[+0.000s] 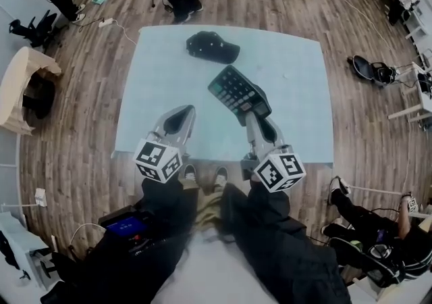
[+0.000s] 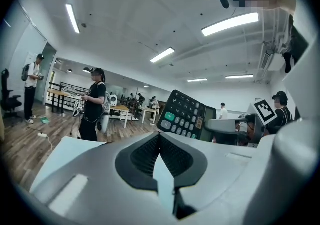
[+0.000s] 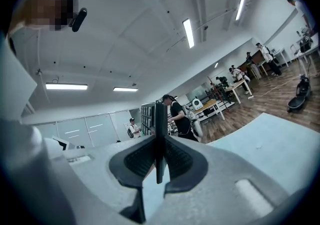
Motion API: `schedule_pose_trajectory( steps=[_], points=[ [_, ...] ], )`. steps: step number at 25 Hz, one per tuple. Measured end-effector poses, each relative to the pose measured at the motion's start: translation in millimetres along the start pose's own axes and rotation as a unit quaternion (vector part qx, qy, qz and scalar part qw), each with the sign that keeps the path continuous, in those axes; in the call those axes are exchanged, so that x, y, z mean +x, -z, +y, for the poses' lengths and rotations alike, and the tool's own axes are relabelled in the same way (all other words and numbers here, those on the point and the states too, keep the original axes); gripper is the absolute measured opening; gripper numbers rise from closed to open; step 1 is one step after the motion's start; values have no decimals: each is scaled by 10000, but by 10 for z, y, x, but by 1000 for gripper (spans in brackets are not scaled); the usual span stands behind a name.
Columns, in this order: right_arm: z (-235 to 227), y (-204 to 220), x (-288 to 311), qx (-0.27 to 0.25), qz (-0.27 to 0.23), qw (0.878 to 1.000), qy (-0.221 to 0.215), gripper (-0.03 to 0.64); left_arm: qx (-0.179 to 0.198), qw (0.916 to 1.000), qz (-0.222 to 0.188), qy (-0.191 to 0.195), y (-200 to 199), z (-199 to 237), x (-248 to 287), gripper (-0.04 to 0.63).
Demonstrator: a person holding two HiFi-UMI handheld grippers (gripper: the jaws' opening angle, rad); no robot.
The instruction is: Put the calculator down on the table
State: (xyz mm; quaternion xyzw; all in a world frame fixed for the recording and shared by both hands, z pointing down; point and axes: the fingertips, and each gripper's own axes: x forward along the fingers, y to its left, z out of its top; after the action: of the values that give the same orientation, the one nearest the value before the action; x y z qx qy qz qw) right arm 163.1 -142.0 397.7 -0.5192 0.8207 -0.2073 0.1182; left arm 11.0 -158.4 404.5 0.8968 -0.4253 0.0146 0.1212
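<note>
Pinching the calculator (image 1: 236,92) by one thin edge above the desk (image 1: 300,73), the right tongs (image 1: 252,116) could let it pivot or drop hard on release; the left tongs (image 1: 179,119) are closed, empty.

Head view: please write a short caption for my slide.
Right gripper holds the calculator above the table; left gripper is empty, jaws together.

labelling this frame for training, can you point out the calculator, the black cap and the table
calculator (image 1: 233,90), head view, middle of its keypad
black cap (image 1: 211,46), head view, middle of its crown
table (image 1: 297,93), head view, bare light-blue top to the right of the calculator
</note>
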Motion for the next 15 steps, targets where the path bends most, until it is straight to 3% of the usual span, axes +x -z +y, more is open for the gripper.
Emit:
schedule_pose_trajectory(
  steps=[3, 6, 15],
  points=[
    [115, 108, 162, -37, 181, 9998, 6, 43, -45, 10000, 42, 27, -6, 191, 9, -4],
    [87, 230, 319, 256, 296, 9992, -110, 43, -12, 9998, 156, 151, 67, 260, 84, -3],
    [6, 987, 770, 562, 1193, 9913, -61, 43, -128, 9967, 804, -4, 645, 715, 178, -3]
  ],
)
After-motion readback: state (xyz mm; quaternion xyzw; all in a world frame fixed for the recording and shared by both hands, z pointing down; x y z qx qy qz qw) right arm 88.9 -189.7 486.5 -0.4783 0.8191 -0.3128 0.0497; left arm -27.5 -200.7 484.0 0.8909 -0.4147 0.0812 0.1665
